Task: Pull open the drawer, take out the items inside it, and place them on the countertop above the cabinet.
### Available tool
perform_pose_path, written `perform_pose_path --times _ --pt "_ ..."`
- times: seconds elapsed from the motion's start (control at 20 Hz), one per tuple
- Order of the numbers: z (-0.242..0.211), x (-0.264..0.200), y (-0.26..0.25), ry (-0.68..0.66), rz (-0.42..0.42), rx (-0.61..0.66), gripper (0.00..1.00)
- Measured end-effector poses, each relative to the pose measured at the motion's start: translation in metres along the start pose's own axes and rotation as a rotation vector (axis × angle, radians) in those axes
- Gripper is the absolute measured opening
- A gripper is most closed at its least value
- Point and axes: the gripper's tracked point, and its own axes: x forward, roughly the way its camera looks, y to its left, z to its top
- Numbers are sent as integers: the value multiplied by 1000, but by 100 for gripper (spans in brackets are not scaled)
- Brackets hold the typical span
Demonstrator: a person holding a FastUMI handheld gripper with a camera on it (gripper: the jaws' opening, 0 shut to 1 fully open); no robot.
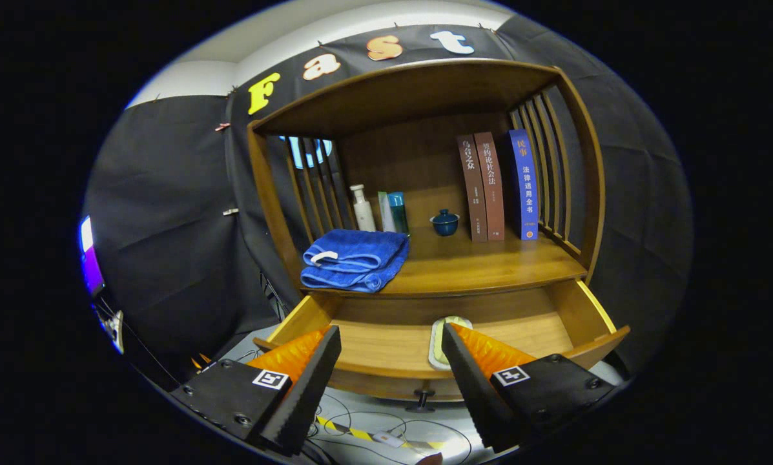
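Wooden pull-out drawer (pixel 557 336) stands open, holding a pale oblong soap-like bar (pixel 439 332) just ahead of the right jaw. Gripper (pixel 391 341) jaws released, grasping nothing. Folded blue terry towel (pixel 355 259) lies on the counter (pixel 489 265) beyond.

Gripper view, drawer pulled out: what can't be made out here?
- Pale item in the drawer: its near part is hidden by a finger of the open gripper, so its kind is unclear.
- Drawer floor nearest the front panel: hidden by that panel.
- Bottles behind the blue towel: bases covered.
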Motion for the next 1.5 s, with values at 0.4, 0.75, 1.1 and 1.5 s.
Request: perform_pose_path --times 0.4,0.75,1.1,1.5 --pt "-50 96 -33 467 -42 -77 99" --pt "-107 148 -76 685 -183 -83 77" --pt "-115 151 -86 721 -152 -189 14" --pt "-37 90 -59 647 -96 -127 14"
